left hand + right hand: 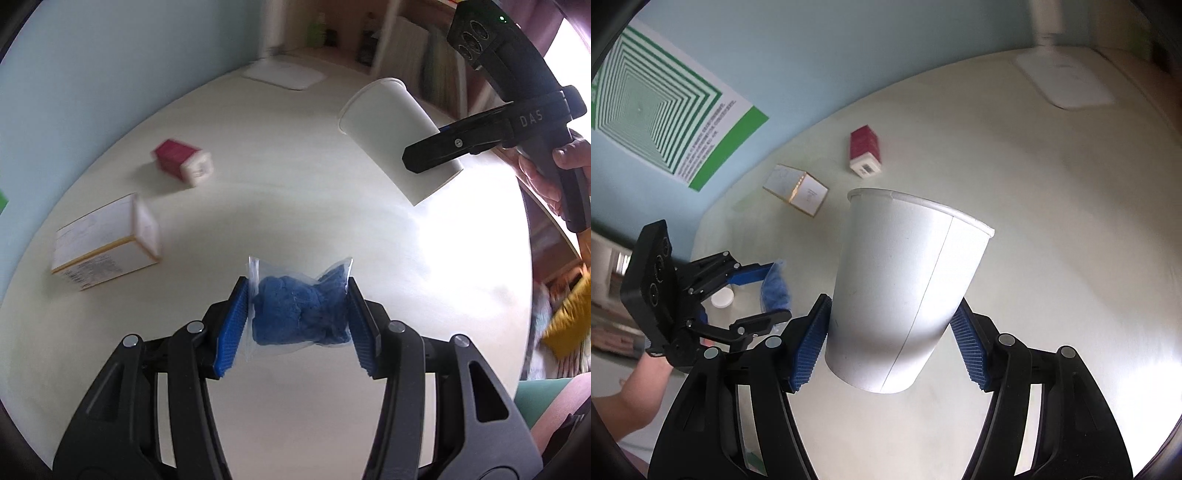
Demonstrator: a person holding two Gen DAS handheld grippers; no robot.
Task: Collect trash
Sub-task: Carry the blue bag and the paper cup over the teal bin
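My left gripper (297, 306) is shut on a clear plastic bag of crumpled blue material (299, 310), held above the white table (295, 177). The bag also shows in the right wrist view (774, 286), between the left gripper's fingers (753, 275). My right gripper (892, 339) is shut on a large white paper cup (905, 291), tilted with its mouth pointing away. In the left wrist view the cup (391, 129) hangs at the upper right, its mouth facing left, held by the right gripper (436, 157).
On the table lie a red and white carton (183, 162) (865, 151), a white box with gold edges (107, 243) (796, 194), a small white cap (722, 298) and a white flat pad (284, 75) (1067, 85) at the far edge. A green striped poster (661, 110) hangs on the blue wall.
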